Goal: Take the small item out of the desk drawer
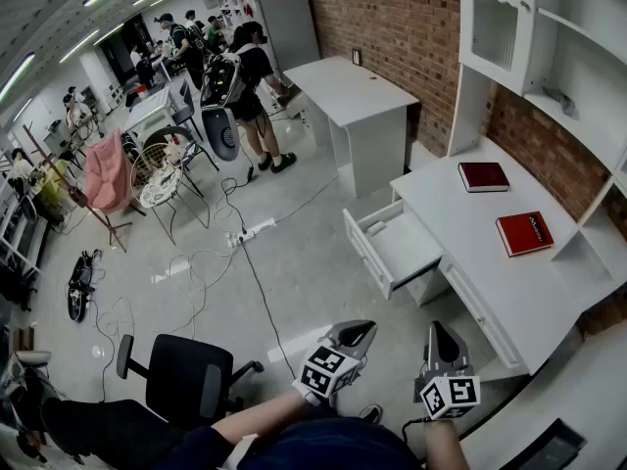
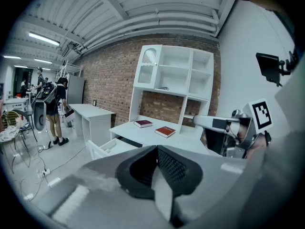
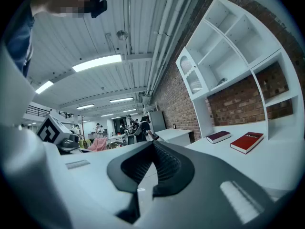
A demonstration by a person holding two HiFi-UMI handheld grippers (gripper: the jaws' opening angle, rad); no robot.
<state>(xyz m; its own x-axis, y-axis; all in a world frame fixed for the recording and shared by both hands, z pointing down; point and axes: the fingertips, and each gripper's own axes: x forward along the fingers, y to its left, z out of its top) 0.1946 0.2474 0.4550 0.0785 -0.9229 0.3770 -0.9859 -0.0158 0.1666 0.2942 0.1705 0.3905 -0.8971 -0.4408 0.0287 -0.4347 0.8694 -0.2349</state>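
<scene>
Item itself didn't show: the open drawer (image 1: 364,250), mid-frame right in head view, looked bare white inside from this angle. So it was prob. small, low, or tucked toward the back under the desk (image 1: 490,262) edge.

Nearest, at bottom centre, both tools sat side by side, well short of the drawer. L gripper (image 1: 357,331) was clenched, pads together w/ nothing btwn them, tipped a bit down. R gripper (image 1: 438,329) was likewise closed & empty, held level. At bottom left stood an office chair (image 1: 186,380).

Next out, the drawer stuck out from the desk front toward frame left, w/ cables (image 1: 211,262) trailing over the floor beyond. On the desk top lay a red book (image 1: 524,233) and, farther, a dark red book (image 1: 483,176), apart. Shelves (image 1: 558,47) rose at upper right. Farthest were a 2nd desk (image 1: 353,91) at top centre by the brick wall (image 1: 392,18) & people (image 1: 250,86) at upper left.

Judging by the task, the item was likely light & stiff enough for a tip pinch. On a smooth drawer floor it could skid into a corner. Best hold was prob. across its narrow sides, from above, jaws opened first & kept clear of the drawer walls.
</scene>
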